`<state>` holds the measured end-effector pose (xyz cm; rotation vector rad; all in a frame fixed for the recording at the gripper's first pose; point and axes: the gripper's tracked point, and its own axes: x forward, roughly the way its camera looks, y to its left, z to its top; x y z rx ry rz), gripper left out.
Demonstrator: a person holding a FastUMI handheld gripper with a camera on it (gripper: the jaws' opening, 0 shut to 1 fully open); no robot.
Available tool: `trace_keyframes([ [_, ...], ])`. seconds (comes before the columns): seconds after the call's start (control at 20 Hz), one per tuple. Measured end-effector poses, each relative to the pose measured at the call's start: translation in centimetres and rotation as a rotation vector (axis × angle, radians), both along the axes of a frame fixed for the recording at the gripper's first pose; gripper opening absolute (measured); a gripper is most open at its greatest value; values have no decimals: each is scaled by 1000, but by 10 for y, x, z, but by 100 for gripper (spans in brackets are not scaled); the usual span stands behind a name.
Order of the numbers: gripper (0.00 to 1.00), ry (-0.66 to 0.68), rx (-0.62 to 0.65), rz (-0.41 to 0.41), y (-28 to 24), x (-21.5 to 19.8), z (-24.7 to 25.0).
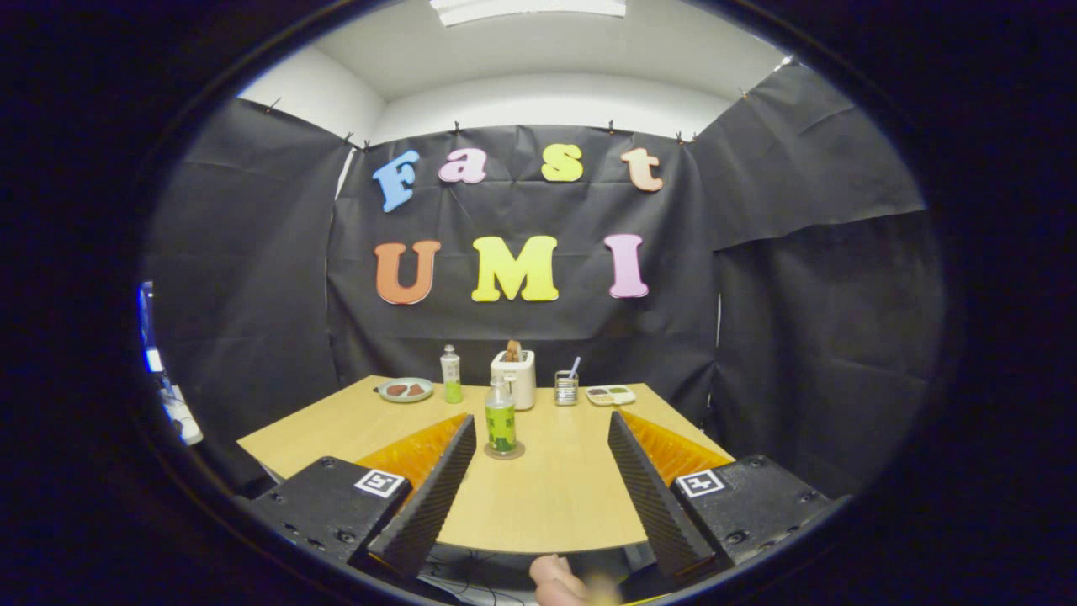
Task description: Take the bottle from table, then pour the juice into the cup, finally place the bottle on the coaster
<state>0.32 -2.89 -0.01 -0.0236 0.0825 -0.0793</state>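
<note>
The bottle (501,418) is seen upright on the coaster (504,452), just ahead of the fingers (437,492), which are spread wide and empty, so it is left free-standing.

I see black cloth (522,328) draped around three sides of the booth, clipped along its top edge. Above it, white walls (555,97) meet a white ceiling with what looks like a panel light (527,8). A light wooden table (547,497) stands in front.
</note>
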Motion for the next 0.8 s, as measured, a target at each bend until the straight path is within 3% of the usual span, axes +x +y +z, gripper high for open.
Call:
trace_keyframes([
  [0.15, 100, 6, -29, -15, -6, -5, -2],
  [0.35, 100, -14, 44, 7, -11, -9, 2],
  [0.55, 100, -43, 53, -25, -28, -22, 3],
  [0.8, 100, -78, 36, 1, -22, -32, 7],
])
